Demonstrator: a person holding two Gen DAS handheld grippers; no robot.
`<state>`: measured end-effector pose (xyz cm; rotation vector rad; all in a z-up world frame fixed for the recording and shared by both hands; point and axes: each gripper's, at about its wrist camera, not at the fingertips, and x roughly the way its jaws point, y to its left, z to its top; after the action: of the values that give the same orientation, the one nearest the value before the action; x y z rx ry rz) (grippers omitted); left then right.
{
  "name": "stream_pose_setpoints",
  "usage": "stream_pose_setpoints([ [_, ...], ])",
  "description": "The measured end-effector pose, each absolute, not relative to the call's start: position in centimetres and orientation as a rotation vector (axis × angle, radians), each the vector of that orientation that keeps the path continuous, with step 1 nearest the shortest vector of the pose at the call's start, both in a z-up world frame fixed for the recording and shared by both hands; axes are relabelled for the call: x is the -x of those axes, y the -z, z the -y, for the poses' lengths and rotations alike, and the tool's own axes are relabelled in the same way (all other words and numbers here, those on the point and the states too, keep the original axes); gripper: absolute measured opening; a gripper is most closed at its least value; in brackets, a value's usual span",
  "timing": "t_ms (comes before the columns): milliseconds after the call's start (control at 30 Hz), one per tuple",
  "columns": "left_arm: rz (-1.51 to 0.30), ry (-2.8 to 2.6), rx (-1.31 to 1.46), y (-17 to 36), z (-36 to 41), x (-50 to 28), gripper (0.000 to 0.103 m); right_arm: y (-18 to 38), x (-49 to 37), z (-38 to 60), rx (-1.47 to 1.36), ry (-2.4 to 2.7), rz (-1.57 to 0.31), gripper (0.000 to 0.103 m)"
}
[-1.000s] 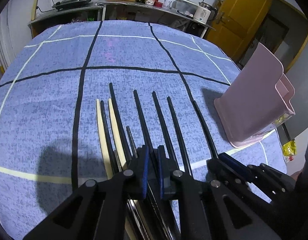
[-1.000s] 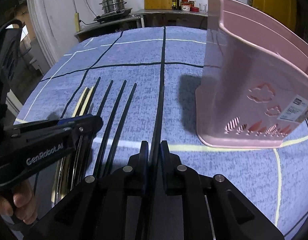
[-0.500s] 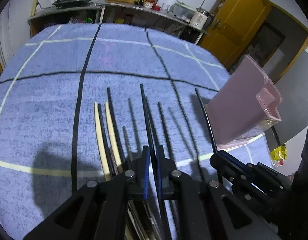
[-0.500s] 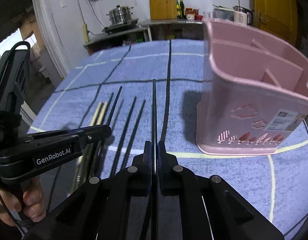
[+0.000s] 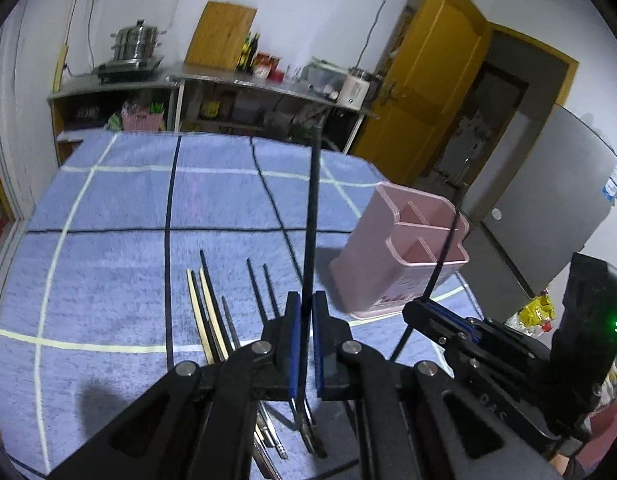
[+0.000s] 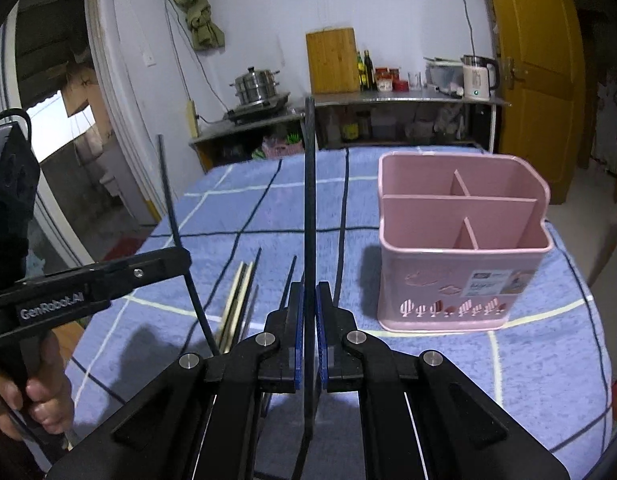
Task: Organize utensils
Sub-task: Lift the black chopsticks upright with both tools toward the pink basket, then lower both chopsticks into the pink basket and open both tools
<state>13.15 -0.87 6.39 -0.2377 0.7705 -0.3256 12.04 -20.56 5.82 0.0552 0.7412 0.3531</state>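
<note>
Lifting both hands, you brought two black chopsticks clear of the blue checked tabletop (image 6: 528, 360), which now sat lower and farther off in both views than a second before. The pink utensil holder (image 6: 464, 256) stood right of centre in the right wrist view, its divided compartments open and, as far as could be seen, empty. The loose chopsticks (image 5: 224, 312), black and pale, were left lying side by side at the lower centre of the left wrist view. Your left gripper (image 5: 306, 344) had its fingers pinching one black chopstick (image 5: 311, 216), which rose up the middle of the frame. Your right gripper (image 6: 308, 336) had its fingers clamped on another black chopstick (image 6: 309, 200), likewise pointing up. That suggested the pickup was done, and carrying both to the holder was what remained.
</note>
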Motion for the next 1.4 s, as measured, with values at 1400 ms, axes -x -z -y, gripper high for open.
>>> stream_pose_setpoints([
  [1400,-0.621,0.485,0.170,-14.7,9.7,-21.2,0.006,-14.6,-17.8,29.9,-0.159,-0.207,-0.527,0.006],
])
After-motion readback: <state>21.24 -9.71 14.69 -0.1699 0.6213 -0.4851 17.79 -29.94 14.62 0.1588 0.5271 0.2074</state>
